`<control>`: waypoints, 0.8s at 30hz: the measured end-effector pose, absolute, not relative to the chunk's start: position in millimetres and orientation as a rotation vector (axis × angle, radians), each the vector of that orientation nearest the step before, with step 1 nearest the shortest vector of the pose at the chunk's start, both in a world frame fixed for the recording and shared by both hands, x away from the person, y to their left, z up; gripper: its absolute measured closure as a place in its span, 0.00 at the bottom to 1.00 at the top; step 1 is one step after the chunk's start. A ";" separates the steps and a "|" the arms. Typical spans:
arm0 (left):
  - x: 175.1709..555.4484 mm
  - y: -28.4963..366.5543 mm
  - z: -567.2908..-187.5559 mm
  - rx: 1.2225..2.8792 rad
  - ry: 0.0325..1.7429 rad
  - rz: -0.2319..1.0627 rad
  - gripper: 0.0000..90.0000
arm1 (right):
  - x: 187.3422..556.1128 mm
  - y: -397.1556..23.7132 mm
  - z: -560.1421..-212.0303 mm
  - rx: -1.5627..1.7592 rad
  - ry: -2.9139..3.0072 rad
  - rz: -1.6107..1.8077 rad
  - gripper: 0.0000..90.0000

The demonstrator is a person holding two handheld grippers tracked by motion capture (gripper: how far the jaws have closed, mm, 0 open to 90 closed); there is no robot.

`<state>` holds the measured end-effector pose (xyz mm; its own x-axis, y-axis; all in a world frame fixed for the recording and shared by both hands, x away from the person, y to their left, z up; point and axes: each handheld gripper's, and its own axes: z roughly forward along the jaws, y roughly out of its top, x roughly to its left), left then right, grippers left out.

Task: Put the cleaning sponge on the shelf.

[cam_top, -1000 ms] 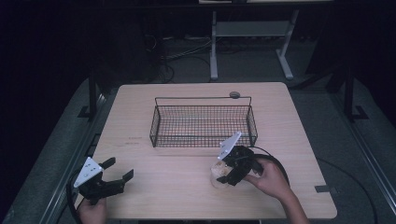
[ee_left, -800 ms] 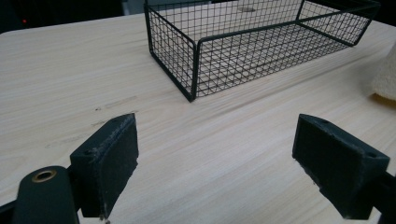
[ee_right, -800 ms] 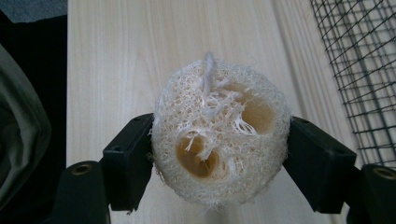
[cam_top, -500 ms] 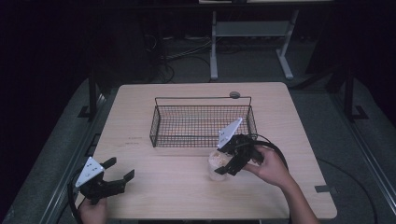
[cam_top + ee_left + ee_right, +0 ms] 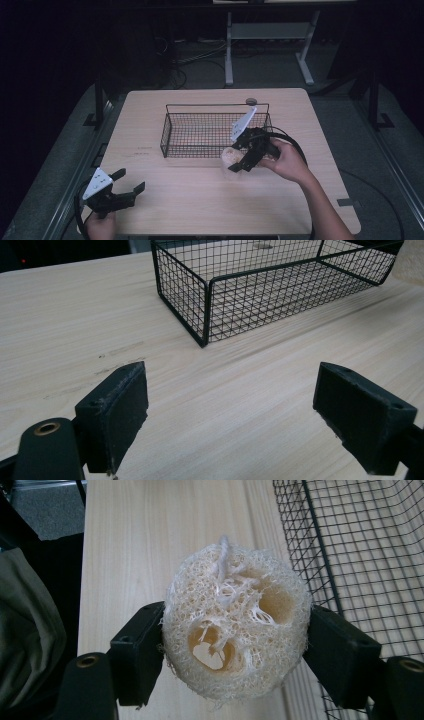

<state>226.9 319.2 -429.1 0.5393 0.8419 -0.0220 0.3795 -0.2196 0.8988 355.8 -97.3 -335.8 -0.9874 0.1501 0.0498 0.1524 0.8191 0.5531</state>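
A pale round loofah sponge (image 5: 232, 625) sits between the two black jaws of my right gripper (image 5: 235, 645), which is shut on it. In the high view that gripper (image 5: 240, 159) holds the loofah sponge (image 5: 231, 156) above the table, just in front of the black wire basket (image 5: 215, 131), near its front right corner. The basket (image 5: 360, 555) has nothing in it. My left gripper (image 5: 131, 182) rests open at the table's front left corner, its jaws (image 5: 235, 415) wide apart with bare wood between them, and it looks toward the basket (image 5: 270, 280).
The light wood table (image 5: 200, 200) has free room in front of and left of the basket. A small dark round disc (image 5: 251, 101) lies at the far edge behind the basket. A black cable (image 5: 295, 145) loops by the right hand.
My right gripper has risen with the loofah sponge and moved toward the basket's front right corner. The left gripper has stayed in place.
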 end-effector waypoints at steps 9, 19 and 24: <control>226.0 321.4 -428.5 1.811 1.011 0.606 0.15 | 380.5 -95.2 -312.4 -0.275 -2.990 -0.946 0.31; 225.8 324.2 -428.1 1.800 1.015 0.607 0.15 | 404.6 -90.9 -305.2 -0.319 -2.991 -0.942 0.31; 226.0 324.2 -428.3 1.799 1.015 0.606 0.15 | 414.8 -93.4 -303.5 -0.349 -2.975 -0.970 0.31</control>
<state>226.0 324.2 -428.3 0.5326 0.8459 -0.0292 0.3754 -0.2052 0.9039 414.8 -93.4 -303.5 -0.9754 0.2117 0.0620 0.2076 0.7856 0.5829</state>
